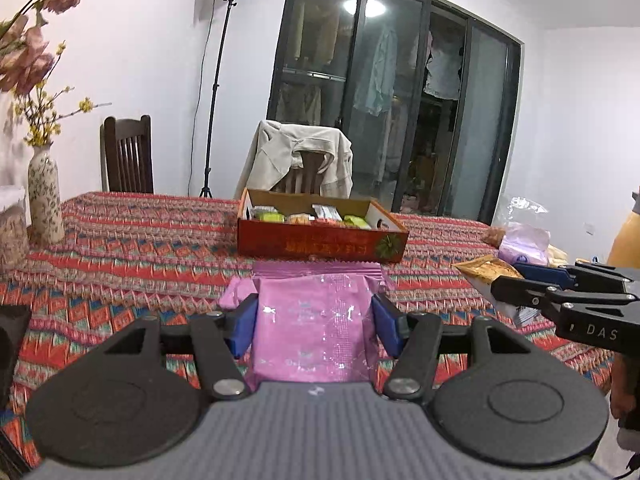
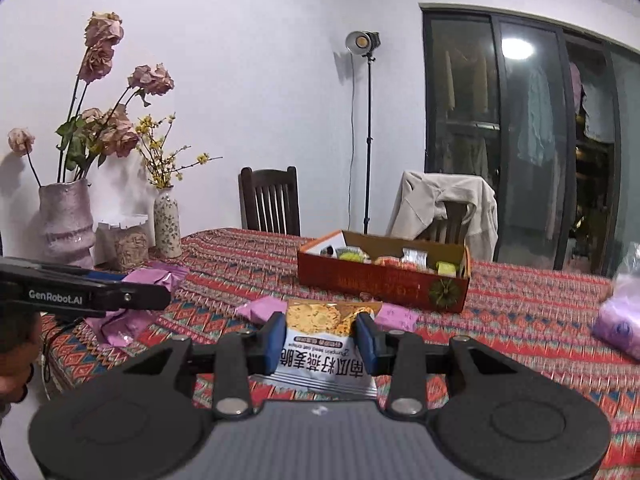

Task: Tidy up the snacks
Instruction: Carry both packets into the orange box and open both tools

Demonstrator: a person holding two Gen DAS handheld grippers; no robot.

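Two packets in hand: my left gripper (image 1: 316,320) clamps pink packet (image 1: 316,320), my right gripper (image 2: 322,338) pinches cracker packet (image 2: 320,344). Red box (image 2: 380,284), frame centre, part-filled. Two pink packets (image 2: 396,316) left on tablecloth (image 2: 520,320).

Each black plastic left gripper (image 1: 316,320) and right gripper (image 2: 322,340) had blue padded fingers (image 1: 244,326), silver pivot screws and a ribbed grey base. White lettering marked their sides.

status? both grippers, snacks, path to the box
Left gripper shut on pink snack packet. Right gripper shut on oat crisp packet. Red box ahead, open, part filled. Nothing blocking.
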